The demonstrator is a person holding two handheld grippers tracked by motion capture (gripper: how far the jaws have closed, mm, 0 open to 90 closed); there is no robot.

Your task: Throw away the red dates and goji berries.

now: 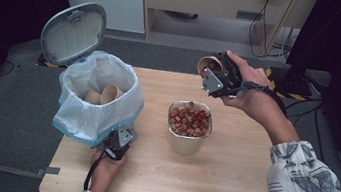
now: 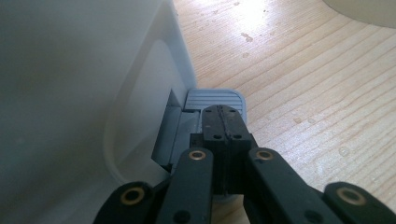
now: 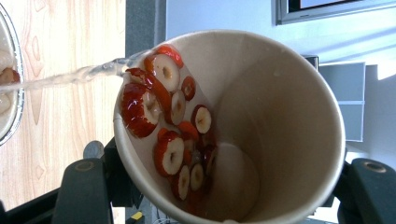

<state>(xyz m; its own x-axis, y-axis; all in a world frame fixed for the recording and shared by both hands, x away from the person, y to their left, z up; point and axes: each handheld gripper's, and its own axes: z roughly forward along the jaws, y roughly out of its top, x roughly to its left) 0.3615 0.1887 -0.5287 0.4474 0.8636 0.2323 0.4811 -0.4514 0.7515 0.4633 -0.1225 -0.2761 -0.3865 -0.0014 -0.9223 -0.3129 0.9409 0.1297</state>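
Bin (image 1: pixel 97 97) first, at the table's left: its lid (image 1: pixel 73 32) stands up, a pale bag lines it, and paper cups (image 1: pixel 106 94) lie inside. The left gripper (image 1: pixel 118 145) sits at the bin's foot with its jaws pressed together on nothing, their tips resting on the grey pedal (image 2: pixel 215 99), which seems to be what keeps the lid raised. Mid-table stands a steel bowl (image 1: pixel 189 127) heaped with red fruit slices (image 1: pixel 189 120). Above and behind it the right gripper (image 1: pixel 217 75) clamps a paper cup (image 3: pixel 243 126) at a narrow spread, tipped far over, so a thin stream of liquid (image 3: pixel 70 74) runs from the rim toward the bowl while more fruit slices (image 3: pixel 173 121) crowd at the cup's lip.

Trouble could come from a slightly steeper tilt: the slices might slide out in a clump, splash, or miss the bowl and land on the wooden table (image 1: pixel 226 184). A harder squeeze could buckle the soft cup. Easing off the pedal would likely drop the lid.
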